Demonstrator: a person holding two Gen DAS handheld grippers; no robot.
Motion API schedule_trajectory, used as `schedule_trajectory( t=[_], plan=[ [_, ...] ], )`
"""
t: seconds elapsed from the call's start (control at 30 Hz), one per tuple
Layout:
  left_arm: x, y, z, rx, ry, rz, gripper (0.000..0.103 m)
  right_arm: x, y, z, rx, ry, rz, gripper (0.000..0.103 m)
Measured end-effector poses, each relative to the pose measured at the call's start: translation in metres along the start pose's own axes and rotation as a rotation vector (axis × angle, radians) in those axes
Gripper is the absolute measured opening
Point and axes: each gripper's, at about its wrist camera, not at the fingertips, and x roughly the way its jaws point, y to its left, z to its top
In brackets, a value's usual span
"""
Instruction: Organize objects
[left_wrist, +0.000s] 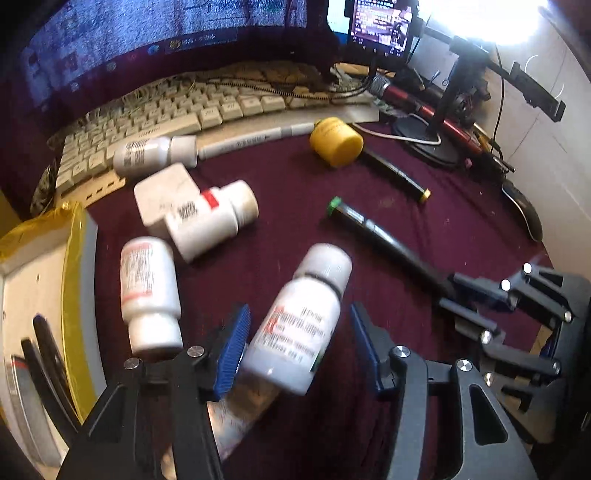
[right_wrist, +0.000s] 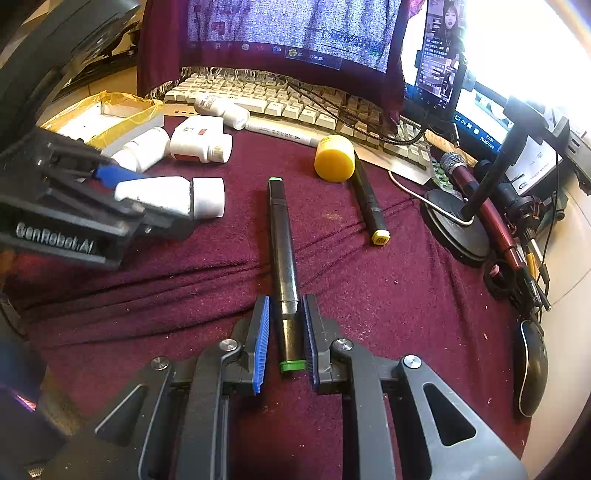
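Five white pill bottles lie on the maroon cloth (right_wrist: 207, 273) before the keyboard (left_wrist: 177, 110). One, the tilted bottle (left_wrist: 299, 325), sits between the blue pads of the left gripper (left_wrist: 299, 343); the left pad touches its side, while a gap shows at the right pad, so a firm grip cannot be confirmed. Another bottle (left_wrist: 149, 291) lies just left of it. A third (left_wrist: 214, 218) rests on a white flat box (left_wrist: 166, 192), nearer the keyboard. A fourth (left_wrist: 155, 155) touches the keyboard's front edge, and the fifth (left_wrist: 236, 417) shows under the left gripper. Three markers: one grey (left_wrist: 255, 138) along the keyboard, one yellow-tipped (right_wrist: 369, 203) beside a yellow cap (right_wrist: 334, 158), and one green-ended (right_wrist: 284, 266) clamped in the right gripper (right_wrist: 286, 332), whose jaws are closed on it.
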Motion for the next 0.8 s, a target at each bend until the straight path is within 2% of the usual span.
schedule_trajectory(
  t=[0.03, 0.1, 0.27, 0.43, 0.53, 0.57, 0.6, 0.67, 0.73, 0.77, 0.8],
  plan=[
    [0.0, -0.001, -0.002, 0.004, -0.003, 0.006, 0.049, 0.0, 0.001, 0.0, 0.0, 0.0, -0.001, 0.015],
    [-0.003, -0.002, -0.005, 0.006, -0.019, 0.02, 0.042, 0.0, 0.0, 0.0, -0.001, -0.001, -0.002, 0.015],
    [-0.006, -0.004, -0.007, -0.003, -0.056, -0.007, 0.035, 0.0, 0.001, 0.0, 0.002, -0.001, -0.001, 0.015],
    [-0.013, -0.009, -0.022, -0.005, -0.052, -0.002, 0.035, 0.0, 0.001, 0.0, 0.01, -0.002, 0.003, 0.015],
    [-0.015, -0.012, -0.02, 0.001, -0.062, -0.03, 0.041, 0.0, 0.001, 0.001, 0.01, -0.001, 0.003, 0.015],
    [-0.014, -0.014, -0.018, 0.006, -0.067, -0.024, 0.054, 0.0, 0.0, 0.001, 0.01, 0.0, 0.003, 0.015],
    [-0.014, -0.015, -0.015, 0.011, -0.074, -0.012, 0.06, 0.0, 0.0, 0.001, 0.012, 0.0, 0.004, 0.015],
    [-0.012, -0.017, -0.012, 0.023, -0.073, 0.01, 0.059, 0.0, 0.0, 0.001, 0.016, 0.0, 0.01, 0.015],
    [-0.008, -0.018, -0.01, 0.026, -0.07, 0.038, 0.046, 0.0, -0.001, 0.001, 0.019, 0.001, 0.013, 0.015],
    [-0.006, -0.018, -0.01, 0.025, -0.062, 0.044, 0.031, 0.0, -0.002, 0.0, 0.021, 0.0, 0.016, 0.015],
    [-0.005, -0.017, -0.011, 0.018, -0.056, 0.042, 0.029, 0.0, -0.003, 0.0, 0.024, 0.001, 0.019, 0.015]
  ],
)
